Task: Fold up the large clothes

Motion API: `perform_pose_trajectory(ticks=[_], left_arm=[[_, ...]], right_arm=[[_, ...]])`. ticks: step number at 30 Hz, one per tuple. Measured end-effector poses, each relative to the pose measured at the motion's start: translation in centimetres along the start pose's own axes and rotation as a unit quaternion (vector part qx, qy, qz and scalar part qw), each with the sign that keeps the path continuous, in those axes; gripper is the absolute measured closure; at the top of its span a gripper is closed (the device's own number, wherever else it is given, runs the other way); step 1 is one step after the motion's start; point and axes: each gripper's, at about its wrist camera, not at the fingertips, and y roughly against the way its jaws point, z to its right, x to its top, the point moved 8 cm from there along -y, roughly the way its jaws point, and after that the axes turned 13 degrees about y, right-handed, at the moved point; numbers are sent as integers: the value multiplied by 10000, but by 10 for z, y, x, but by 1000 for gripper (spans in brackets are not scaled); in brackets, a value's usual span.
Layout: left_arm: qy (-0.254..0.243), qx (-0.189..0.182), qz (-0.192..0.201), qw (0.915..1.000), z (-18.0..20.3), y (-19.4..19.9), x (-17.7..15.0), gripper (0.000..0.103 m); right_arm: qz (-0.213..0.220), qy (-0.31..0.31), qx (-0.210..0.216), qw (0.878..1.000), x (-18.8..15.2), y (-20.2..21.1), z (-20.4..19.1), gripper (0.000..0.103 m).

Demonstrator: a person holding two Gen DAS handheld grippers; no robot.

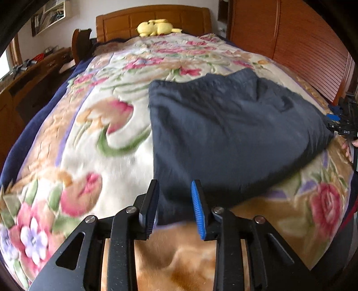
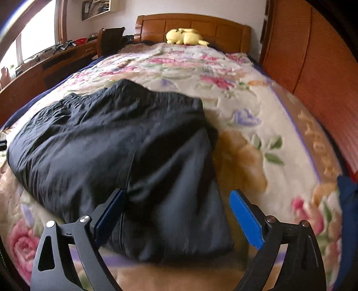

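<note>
A dark navy garment (image 1: 226, 125) lies folded in a thick rectangle on the floral blanket (image 1: 107, 125). My left gripper (image 1: 175, 187) is open, its fingers straddling the garment's near left corner. In the right wrist view the garment (image 2: 107, 143) fills the middle left. My right gripper (image 2: 176, 193) is wide open, its jaws on either side of the garment's near right corner. The right gripper also shows at the right edge of the left wrist view (image 1: 345, 120), beside the garment's right edge.
A yellow plush toy (image 1: 156, 26) lies by the wooden headboard (image 1: 154, 15). A slatted wooden wardrobe (image 1: 302, 44) runs along the bed's right side. A wooden desk (image 1: 33, 73) and a chair (image 1: 80, 42) stand on the left. The floral blanket (image 2: 246, 94) covers the bed.
</note>
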Motion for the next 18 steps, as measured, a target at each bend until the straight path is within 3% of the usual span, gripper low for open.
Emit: perform_pose_trajectory(ticks=[9, 18], left_arm=[[304, 232, -374, 9986, -22, -34, -16, 67], [137, 449, -477, 9978, -21, -48, -19, 61]], right_arm=[[-116, -571, 272, 9979, -19, -27, 10, 1], [-88, -676, 354, 9970, -26, -38, 5, 1]])
